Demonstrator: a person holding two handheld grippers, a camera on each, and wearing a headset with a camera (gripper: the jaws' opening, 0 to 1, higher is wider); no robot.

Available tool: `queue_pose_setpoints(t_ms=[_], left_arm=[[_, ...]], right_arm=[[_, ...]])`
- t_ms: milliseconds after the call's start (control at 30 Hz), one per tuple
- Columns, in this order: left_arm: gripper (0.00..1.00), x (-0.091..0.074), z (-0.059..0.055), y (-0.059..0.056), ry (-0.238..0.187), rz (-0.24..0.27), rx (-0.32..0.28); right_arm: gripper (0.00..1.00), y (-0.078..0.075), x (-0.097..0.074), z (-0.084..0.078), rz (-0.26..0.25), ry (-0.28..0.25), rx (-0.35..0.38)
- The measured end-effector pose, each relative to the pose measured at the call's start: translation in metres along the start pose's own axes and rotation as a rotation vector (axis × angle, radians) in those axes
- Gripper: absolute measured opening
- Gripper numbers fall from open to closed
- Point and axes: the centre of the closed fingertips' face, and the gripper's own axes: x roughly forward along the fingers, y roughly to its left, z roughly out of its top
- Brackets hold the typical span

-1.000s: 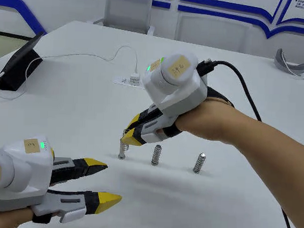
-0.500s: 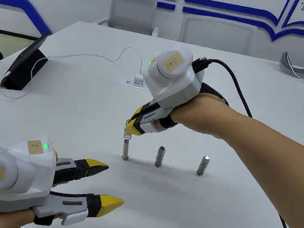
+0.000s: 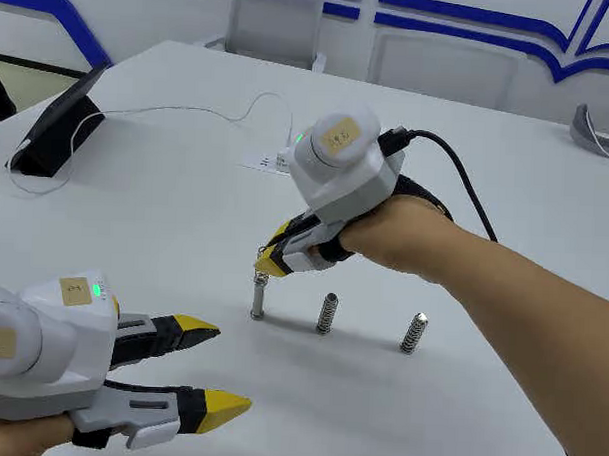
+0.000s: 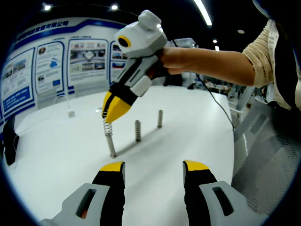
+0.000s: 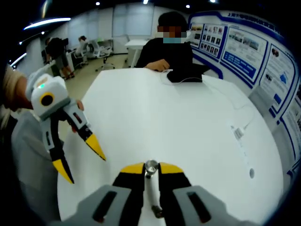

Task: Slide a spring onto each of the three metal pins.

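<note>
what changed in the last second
The right tongs, shut on the spring, rose a little off the left pin, so more of the pin shows. The left tongs stayed open and low; the middle pin and right pin are unchanged.

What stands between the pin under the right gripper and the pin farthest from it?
The spring-covered middle pin stands between them in the row, as the head view and the left gripper view show.

Left pin (image 3: 257, 306) upright, bare-shafted, spring (image 3: 260, 278) at its tip; middle pin (image 3: 327, 314) and right pin (image 3: 413, 333) upright, spring-sleeved.
</note>
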Motion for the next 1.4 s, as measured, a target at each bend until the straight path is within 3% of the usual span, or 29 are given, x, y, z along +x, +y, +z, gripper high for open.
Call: queue_pose_setpoints(t_ms=[633,1400], left_arm=[[0.49,-0.003,-0.003,0.002,0.006,0.01,-0.005],[0.49,-0.003,-0.004,0.003,0.012,0.012,-0.008]], right_arm=[[0.12,-0.003,0.025,-0.023,0.016,0.035,0.049],[0.12,0.007,0.04,-0.04,0.033,0.074,0.065]])
